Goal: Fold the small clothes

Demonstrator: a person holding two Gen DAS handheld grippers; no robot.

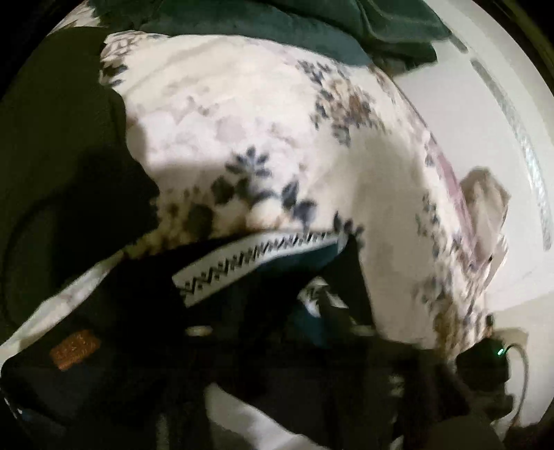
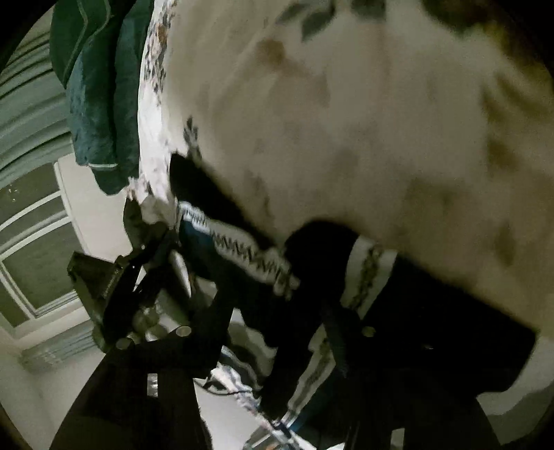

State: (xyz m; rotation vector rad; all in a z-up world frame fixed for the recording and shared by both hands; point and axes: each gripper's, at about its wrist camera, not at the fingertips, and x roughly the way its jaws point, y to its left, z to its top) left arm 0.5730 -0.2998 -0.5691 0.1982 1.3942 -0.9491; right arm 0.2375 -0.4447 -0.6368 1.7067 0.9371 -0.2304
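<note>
I see the dark garment (image 1: 114, 311), with its white zigzag-patterned waistband (image 1: 256, 256), lying low in the left wrist view, from about 6 to 8 o'clock, on the floral bedspread (image 1: 277, 131). An orange patch (image 1: 74, 349) sits on it near 8 o'clock. In the right wrist view the same waistband (image 2: 242, 245) crosses the centre. My left gripper (image 1: 270, 329) is dark and blurred against the cloth; I cannot tell how wide it stands or whether it has hold of the fabric. My right gripper (image 2: 263, 325) is likewise lost in shadow, with cloth draped around its fingers (image 2: 332, 322); I cannot tell its grip. A teal blanket (image 1: 294, 24) lies at 12 o'clock.
</note>
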